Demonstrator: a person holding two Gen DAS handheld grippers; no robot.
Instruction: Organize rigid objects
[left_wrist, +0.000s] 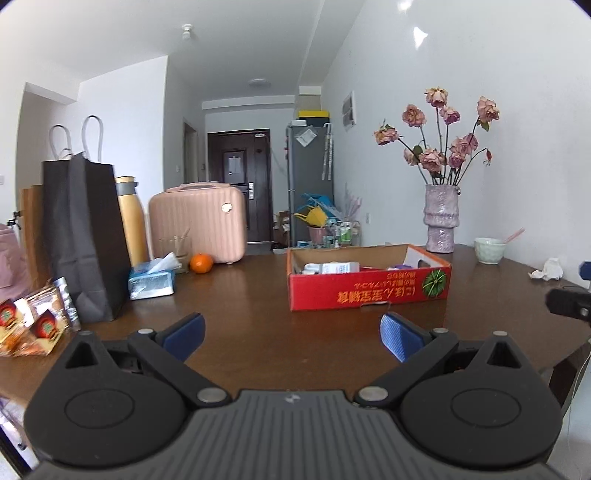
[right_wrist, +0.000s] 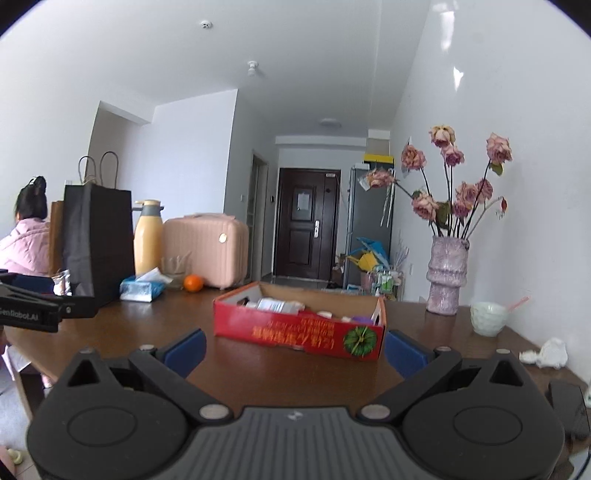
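Note:
A shallow red cardboard box (left_wrist: 369, 291) (right_wrist: 295, 332) sits on the brown table (left_wrist: 240, 295) (right_wrist: 166, 314), holding several small white cartons and bottles. My left gripper (left_wrist: 291, 336) hovers over the table in front of the box, open with nothing between its blue pads (left_wrist: 397, 336). My right gripper (right_wrist: 295, 350) stands just before the box's near side, open and empty too. An orange (left_wrist: 201, 263) (right_wrist: 193, 283) lies by a tissue pack (left_wrist: 151, 282) (right_wrist: 140, 290) at the far left. The left gripper's black body (right_wrist: 29, 310) shows at the right wrist view's left edge.
A dark paper bag (left_wrist: 83, 236) (right_wrist: 98, 236), yellow flask (left_wrist: 131, 218) (right_wrist: 147, 236) and pink case (left_wrist: 199, 225) (right_wrist: 207, 247) line the table's left. A vase of dried roses (left_wrist: 441, 221) (right_wrist: 447, 277), a bowl (left_wrist: 489, 249) (right_wrist: 487, 317) and crumpled tissue (left_wrist: 548, 271) (right_wrist: 545, 352) stand right. Snack packets (left_wrist: 33, 325) lie near left. A person in pink (right_wrist: 22, 243) sits far left.

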